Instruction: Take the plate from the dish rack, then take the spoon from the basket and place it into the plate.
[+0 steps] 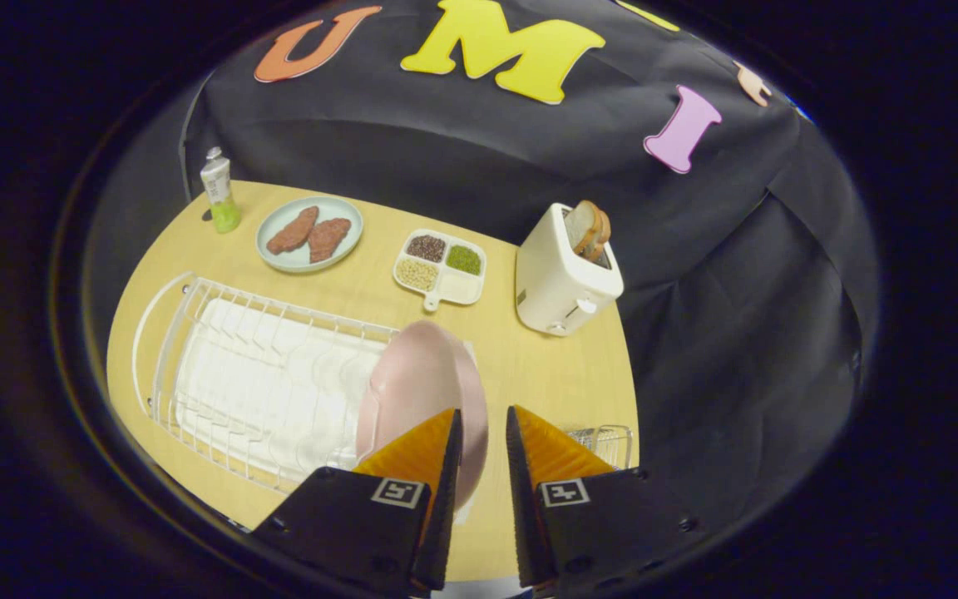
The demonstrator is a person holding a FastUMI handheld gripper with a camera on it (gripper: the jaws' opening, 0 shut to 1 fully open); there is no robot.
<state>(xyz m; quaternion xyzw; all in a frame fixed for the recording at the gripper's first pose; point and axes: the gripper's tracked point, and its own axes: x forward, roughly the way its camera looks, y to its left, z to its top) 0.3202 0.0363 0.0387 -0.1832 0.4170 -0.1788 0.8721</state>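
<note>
Nearest the lens, the two fingers of the tool (483,433) stand a little apart, with a narrow gap between them, and the edge of the pink plate (412,391) runs down behind the left finger; whether both fingers press on that rim I cannot tell, since the left one hides the contact. That plate stands on its edge at the near end of the white wire dish rack (238,374), leaning in its slot, which is presumably why the fingers come at it rim-first from above (a flat plate would offer no such edge). Just beyond the right finger, a small wire basket (608,441) sits on the tabletop (545,366), where the task says the spoon lies; the spoon itself is too hidden to make out. My judgement is that the first step, lifting the plate out of the rack, is in hand and not yet done. Farther off on the pale wooden surface stand a white toaster (562,274) with bread (589,226) in its slot, a divided tray (441,266) of grains and seeds, and a light round dish (309,235) bearing two brown pieces of food. At the far corner stands a small tube-like bottle (219,195). Black cloth closes the booth behind and to the side.
</note>
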